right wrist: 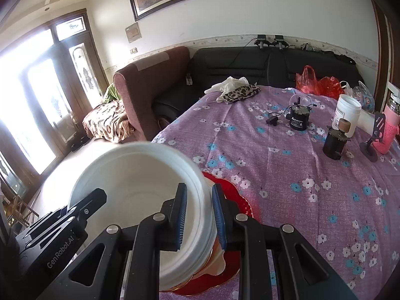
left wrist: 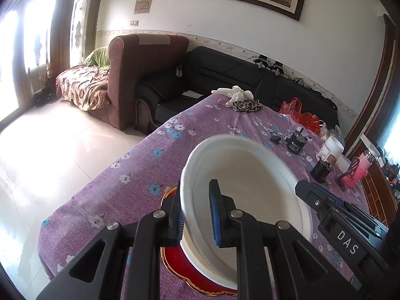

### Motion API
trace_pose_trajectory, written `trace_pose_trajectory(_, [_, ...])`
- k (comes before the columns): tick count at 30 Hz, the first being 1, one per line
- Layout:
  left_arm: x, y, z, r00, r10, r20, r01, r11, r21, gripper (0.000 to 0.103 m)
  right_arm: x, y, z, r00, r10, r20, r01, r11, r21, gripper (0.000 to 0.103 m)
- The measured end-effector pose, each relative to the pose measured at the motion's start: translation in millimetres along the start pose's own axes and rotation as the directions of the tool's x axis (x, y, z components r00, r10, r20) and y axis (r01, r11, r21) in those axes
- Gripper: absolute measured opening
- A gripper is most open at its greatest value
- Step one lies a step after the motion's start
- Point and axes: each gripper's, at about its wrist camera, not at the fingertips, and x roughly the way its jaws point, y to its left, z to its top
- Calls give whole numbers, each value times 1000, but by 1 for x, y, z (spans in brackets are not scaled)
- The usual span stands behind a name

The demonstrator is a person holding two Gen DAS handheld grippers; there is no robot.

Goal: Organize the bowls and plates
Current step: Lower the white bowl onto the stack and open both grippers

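A large white bowl [left wrist: 250, 187] is held above a red plate with a gold rim [left wrist: 185, 267] on the purple flowered tablecloth. My left gripper [left wrist: 197, 215] is shut on the bowl's left wall, one finger inside and one outside. My right gripper [right wrist: 200, 217] is shut on the bowl's right wall [right wrist: 140, 175] the same way. The red plate [right wrist: 235, 197] shows under the bowl in the right wrist view. The right gripper [left wrist: 325, 200] shows at the bowl's far rim in the left wrist view, and the left gripper [right wrist: 82, 207] in the right wrist view.
On the table's far side stand a black jar [right wrist: 298, 118], a white tub [right wrist: 347, 115], a black grinder [right wrist: 335, 142], a pink bottle [right wrist: 388, 135], red bags [right wrist: 317, 82] and cloths [right wrist: 237, 87]. The table edge [left wrist: 105, 175] drops to the tiled floor at left. Sofas stand behind.
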Motion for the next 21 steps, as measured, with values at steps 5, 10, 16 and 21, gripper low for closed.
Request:
trace_pose_trajectory(5, [2,-1,-1,1000,2,-2,-2,1000,-2,22,0,-1,0,1000,-4,2,4,1000,3,23])
trace_pose_trajectory(10, [-5,0,-1,999,14,34,-14,1000,-15,67,-2,-2,0,1000,0,10,0,1000,13,23])
trace_pose_trajectory(16, [-21,-4,0,995,37,97,-36,999,-15,86,-7,-9,-3,999,18,27,-20,998,61,43])
trace_pose_trajectory(21, [-27,-5,-1,992,49,114,-47,999,-20,88,-23,-9,-3,997,4,83,-9,997,70,62])
